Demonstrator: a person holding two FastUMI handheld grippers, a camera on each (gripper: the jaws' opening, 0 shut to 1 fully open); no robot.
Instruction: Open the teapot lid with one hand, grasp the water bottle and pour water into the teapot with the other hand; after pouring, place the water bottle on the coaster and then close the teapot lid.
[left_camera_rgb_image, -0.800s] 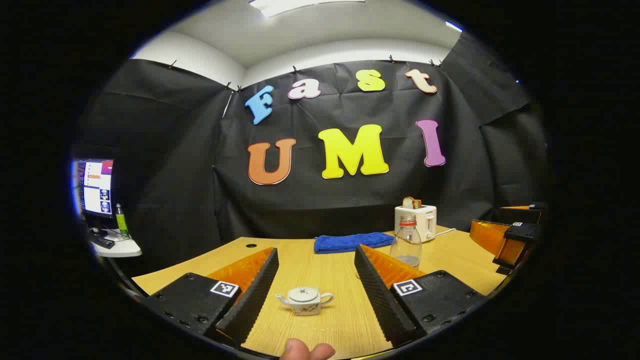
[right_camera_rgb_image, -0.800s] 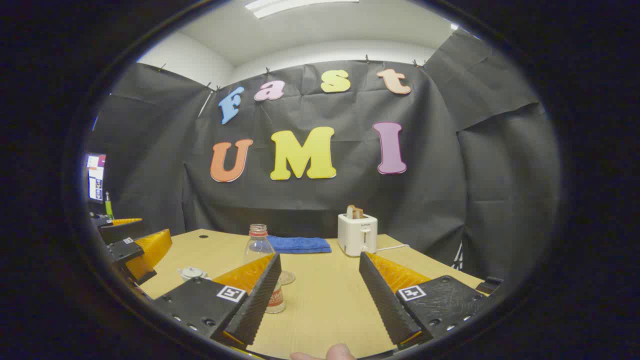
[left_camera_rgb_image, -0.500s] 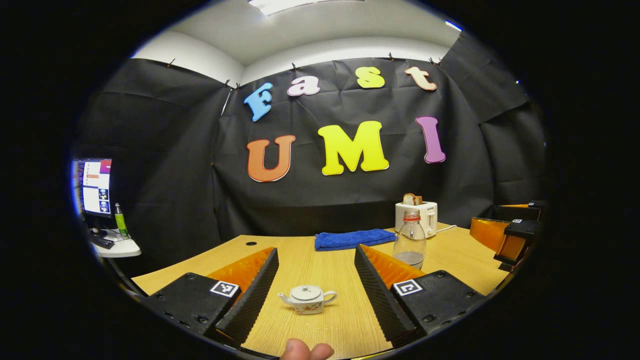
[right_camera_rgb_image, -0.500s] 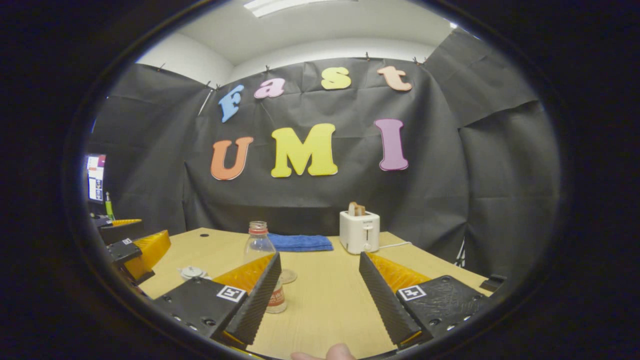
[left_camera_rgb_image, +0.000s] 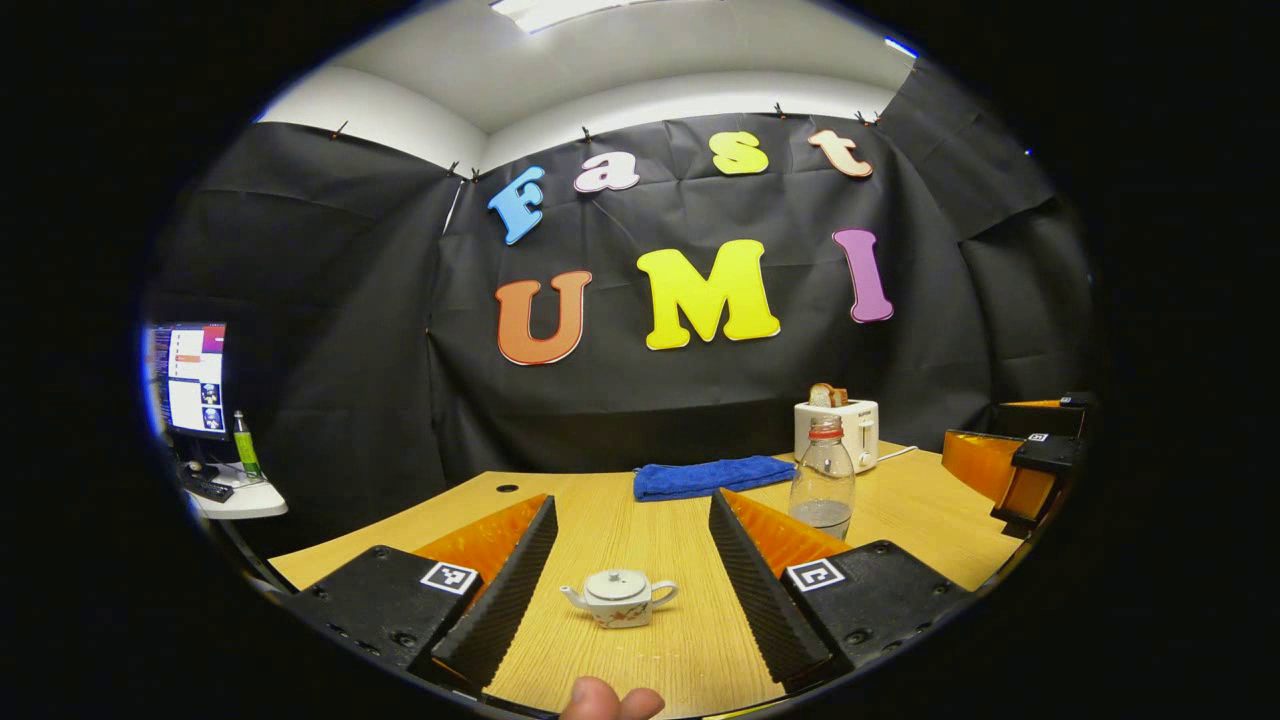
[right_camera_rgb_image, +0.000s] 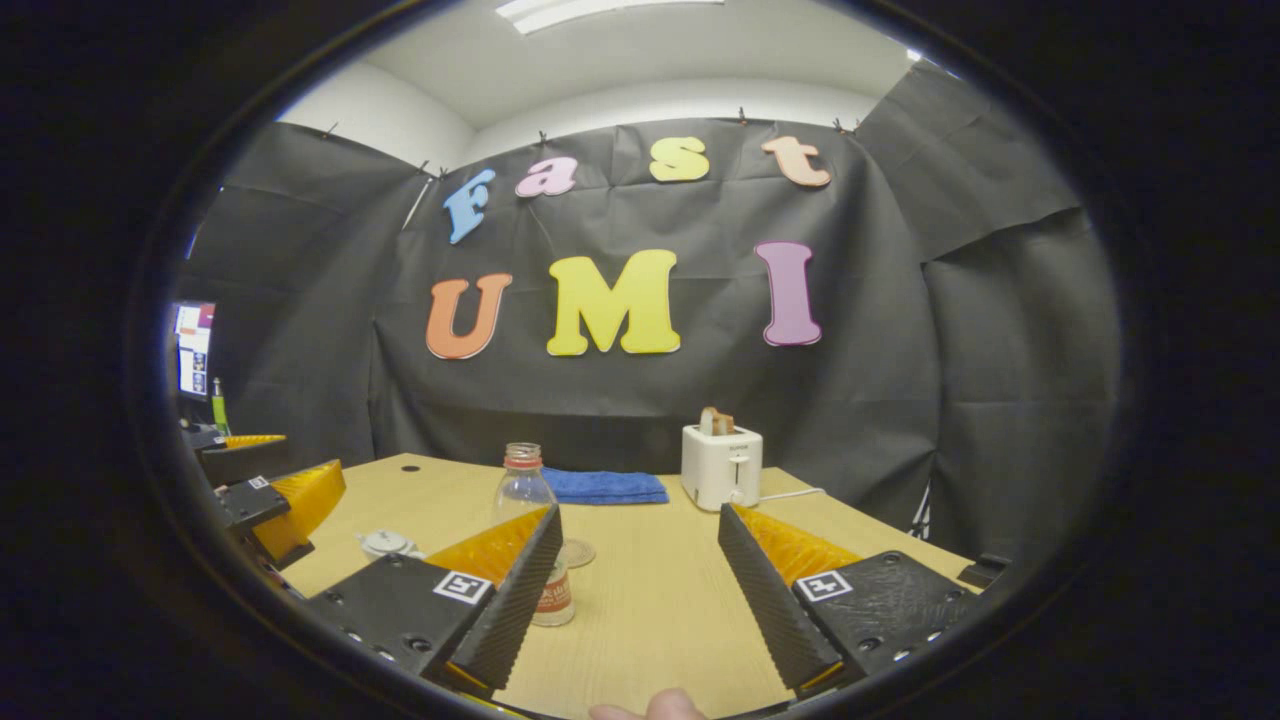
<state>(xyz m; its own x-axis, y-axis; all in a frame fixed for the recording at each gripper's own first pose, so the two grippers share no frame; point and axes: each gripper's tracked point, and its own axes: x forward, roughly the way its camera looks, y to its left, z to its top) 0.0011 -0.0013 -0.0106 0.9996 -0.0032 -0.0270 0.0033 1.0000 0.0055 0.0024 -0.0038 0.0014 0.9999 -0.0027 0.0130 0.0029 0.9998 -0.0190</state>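
Observation:
A small white teapot (left_camera_rgb_image: 620, 598) with its lid on stands on the wooden table (left_camera_rgb_image: 600, 520), low between the fingers of my left gripper (left_camera_rgb_image: 631, 502), which is open and holds nothing. A clear water bottle (left_camera_rgb_image: 822, 480) with a little water and an orange neck ring stands farther right. In the right gripper view the bottle (right_camera_rgb_image: 523, 487) is partly behind the left finger of my open right gripper (right_camera_rgb_image: 638, 512). A round clear coaster (right_camera_rgb_image: 577, 552) lies just behind the bottle. The teapot (right_camera_rgb_image: 388, 544) sits at the left, near the left gripper (right_camera_rgb_image: 275, 500).
A white toaster (right_camera_rgb_image: 722, 465) with toast and a folded blue towel (right_camera_rgb_image: 605, 486) sit at the back of the table. The right gripper (left_camera_rgb_image: 1020, 468) hovers at the table's right side. A monitor (left_camera_rgb_image: 190, 375) and a green bottle (left_camera_rgb_image: 243, 445) stand on a side desk.
Both views have drifted slightly; the teapot and bottle sit a touch further right in the left gripper view. Both grippers stay open and nothing on the table has moved.

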